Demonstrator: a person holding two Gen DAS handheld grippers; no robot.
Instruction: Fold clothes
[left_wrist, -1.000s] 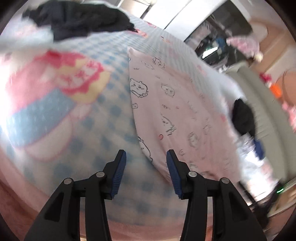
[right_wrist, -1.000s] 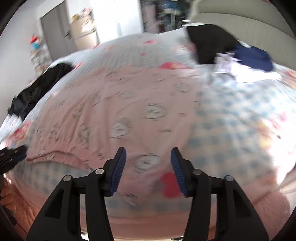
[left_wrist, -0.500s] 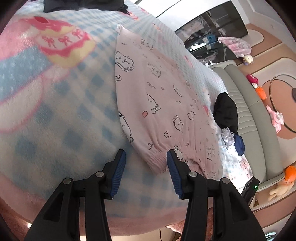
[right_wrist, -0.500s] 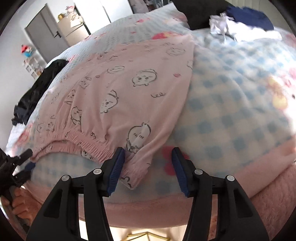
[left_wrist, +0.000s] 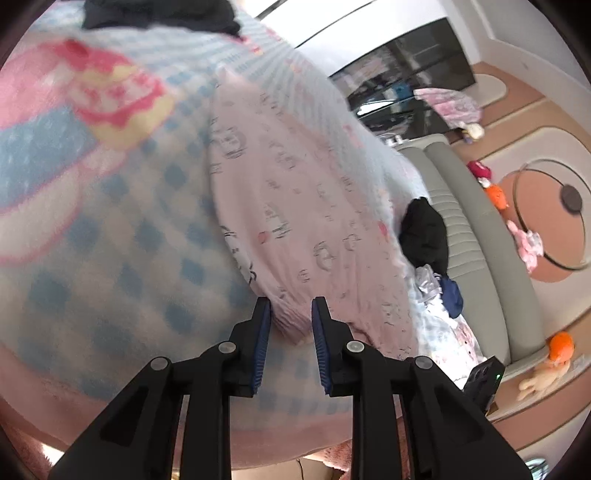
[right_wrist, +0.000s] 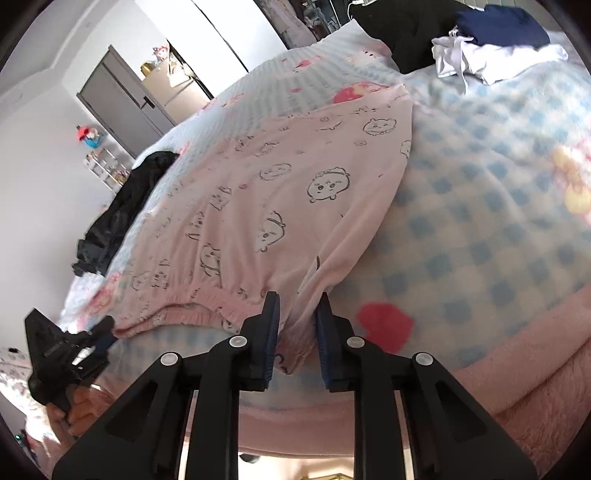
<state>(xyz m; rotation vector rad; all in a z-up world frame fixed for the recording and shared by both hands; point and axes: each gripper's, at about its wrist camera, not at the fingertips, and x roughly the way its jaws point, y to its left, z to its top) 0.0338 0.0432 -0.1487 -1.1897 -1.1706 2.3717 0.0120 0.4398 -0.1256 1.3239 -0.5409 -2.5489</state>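
Blue-checked blanket (right_wrist: 480, 236) covers the bed; pink pyjama shorts (right_wrist: 280, 192) lie flat at 12 o'clock, each waistband corner between the parted fingers of left claw (left_wrist: 290, 317) and right claw (right_wrist: 297, 314)

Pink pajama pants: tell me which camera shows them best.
Right wrist view: the pink pajama pants lie sharp, waistband and prints visible. The left wrist view shows them blurred and foreshortened, one waistband corner between its tool's fingers.
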